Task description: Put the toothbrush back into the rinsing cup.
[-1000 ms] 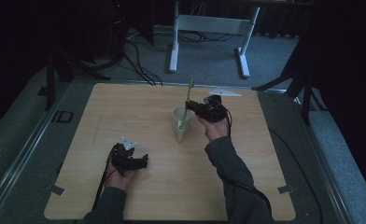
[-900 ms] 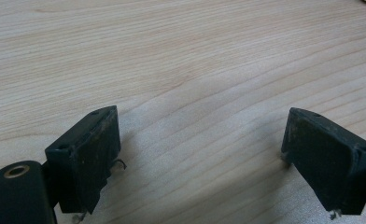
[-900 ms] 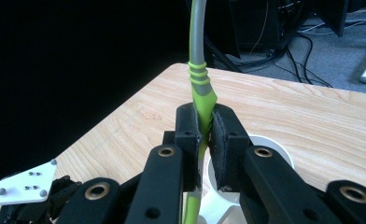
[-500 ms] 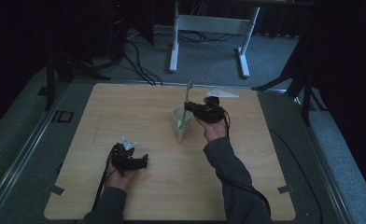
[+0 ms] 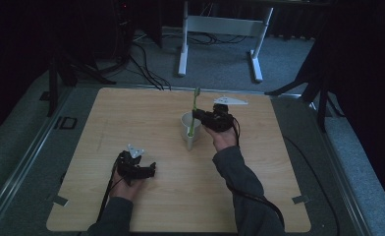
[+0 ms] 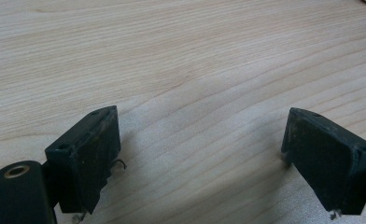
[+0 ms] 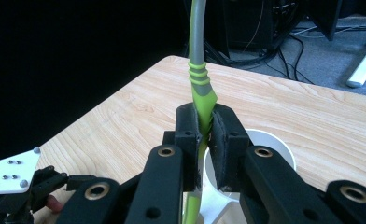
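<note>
Your right gripper is clamped on a green-and-grey toothbrush — its 2 jaws pinch the green part of the handle just below the ribbed grey bands, as the right gripper view shows. The toothbrush stands nearly upright, leaning slightly, with its brush end up and its lower end down inside the white cup. The cup is the landmark here: it stands upright on the wooden counter, a little toward the far side of the counter's middle. Your right gripper sits just beside the cup, on the side toward your right hand, level with the cup's rim. In the right gripper view the cup's rim lies directly below and behind the jaws.

Your left gripper is well apart from the cup, on the near side of it and toward your left, low over bare wood. Its 2 jaws stand wide, with nothing between them — the left gripper view looks between the 2 black pads onto plain wood grain. The grey 3-cornered plate on top of this gripper faces the cup. A second such plate tops your right gripper, on the far side of the cup. Beyond the counter, past the cup, a white frame stands on the grey floor among dark cables.
</note>
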{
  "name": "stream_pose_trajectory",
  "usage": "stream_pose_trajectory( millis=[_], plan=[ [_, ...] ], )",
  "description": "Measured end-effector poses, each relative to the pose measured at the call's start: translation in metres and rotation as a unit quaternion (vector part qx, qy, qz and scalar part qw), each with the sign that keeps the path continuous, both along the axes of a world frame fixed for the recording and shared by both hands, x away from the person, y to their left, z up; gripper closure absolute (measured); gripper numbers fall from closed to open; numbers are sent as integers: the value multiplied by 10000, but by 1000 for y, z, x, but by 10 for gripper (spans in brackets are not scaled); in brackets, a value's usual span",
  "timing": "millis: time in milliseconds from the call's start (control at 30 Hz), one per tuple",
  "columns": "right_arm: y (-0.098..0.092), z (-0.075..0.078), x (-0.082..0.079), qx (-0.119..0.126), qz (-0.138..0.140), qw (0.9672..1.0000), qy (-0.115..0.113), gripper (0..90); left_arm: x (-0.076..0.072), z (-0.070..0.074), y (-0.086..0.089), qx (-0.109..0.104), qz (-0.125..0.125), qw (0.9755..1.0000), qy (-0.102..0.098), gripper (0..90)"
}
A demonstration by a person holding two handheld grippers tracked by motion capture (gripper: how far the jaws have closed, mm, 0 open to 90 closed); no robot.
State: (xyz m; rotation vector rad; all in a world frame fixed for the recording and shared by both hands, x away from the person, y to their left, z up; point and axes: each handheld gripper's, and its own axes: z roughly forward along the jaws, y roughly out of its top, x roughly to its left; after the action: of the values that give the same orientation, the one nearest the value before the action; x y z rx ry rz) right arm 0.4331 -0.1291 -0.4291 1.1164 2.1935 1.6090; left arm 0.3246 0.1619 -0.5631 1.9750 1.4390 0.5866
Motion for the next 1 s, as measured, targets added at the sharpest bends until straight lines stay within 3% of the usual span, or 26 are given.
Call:
stream_pose_trajectory(
  millis=[233, 767, 867, 1000],
  plan=[
    [2, -4, -3, -190, 21, 9998, -81, 818, 0, 0, 0, 2, -2, 10000, 1, 120],
    [1, -12, -10, -263, 215, 9994, -47, 806, 0, 0, 0, 0, 3, 10000, -1, 120],
    [0, -16, -12, -229, 496, 9985, 54, 669, 0, 0, 0, 7, -6, 10000, 3, 120],
    [0, -22, -16, -414, 596, 9974, 24, 539, 0, 0, -1, 2, 1, 10000, -1, 120]
  ],
)
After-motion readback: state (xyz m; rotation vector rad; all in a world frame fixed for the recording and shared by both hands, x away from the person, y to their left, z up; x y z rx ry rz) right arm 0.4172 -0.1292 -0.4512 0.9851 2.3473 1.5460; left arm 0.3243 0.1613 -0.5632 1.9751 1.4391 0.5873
